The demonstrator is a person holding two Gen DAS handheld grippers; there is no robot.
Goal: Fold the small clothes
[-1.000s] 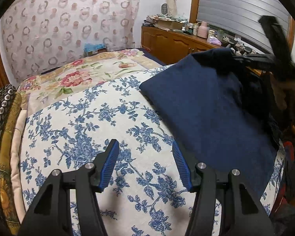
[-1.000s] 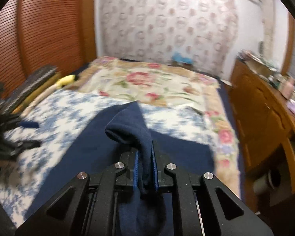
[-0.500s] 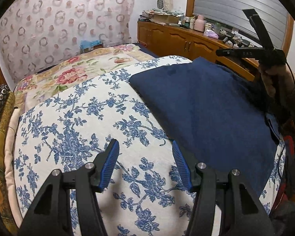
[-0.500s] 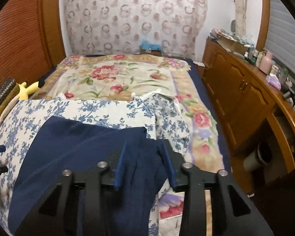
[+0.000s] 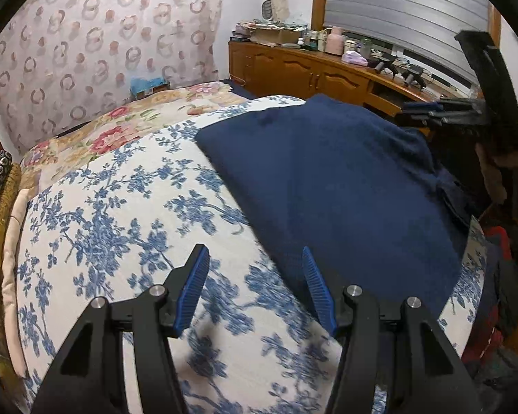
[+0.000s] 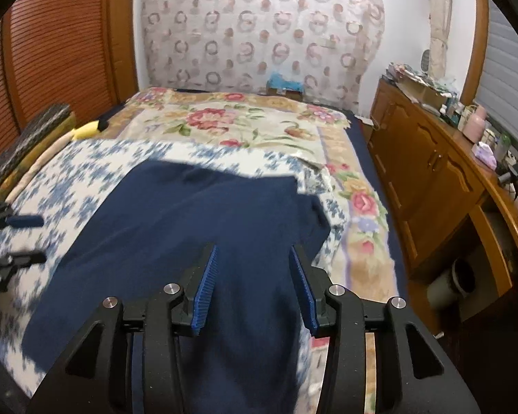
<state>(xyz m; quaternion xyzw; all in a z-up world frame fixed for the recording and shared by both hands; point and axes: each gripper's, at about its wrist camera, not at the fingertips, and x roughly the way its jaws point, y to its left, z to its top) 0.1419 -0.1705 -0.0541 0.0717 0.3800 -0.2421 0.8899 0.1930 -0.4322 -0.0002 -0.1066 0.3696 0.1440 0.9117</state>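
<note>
We take the navy garment [image 6: 203, 227] as our landmark; it lies spread flat on the blue-flowered sheet [image 5: 121, 227] that covers the near part of the bed.

Nearest us, our right gripper [image 6: 253, 284] hangs over the garment's near right part. Its jaws have just been opening and now stand apart, with the navy cloth lying below and between them but the blue pads [image 6: 203, 289] pressing on nothing. Our left gripper [image 5: 255, 289] hovers over the sheet at the garment's left edge, jaws parted and empty; the right-hand pad sits in front of the cloth's border, and we cannot tell whether it touches it.

From the left wrist view the right gripper [image 5: 431, 112] appears past the garment's far right corner, above it, with a hand [image 5: 497, 172] on its handle.

Beyond the garment, the bed carries a quilt with red flowers [image 6: 224, 124]. Right of the garment, off the bed, runs a wooden cabinet [image 6: 431, 172] with clutter on top. Behind everything hangs a ring-patterned curtain [image 6: 259, 24].
</note>
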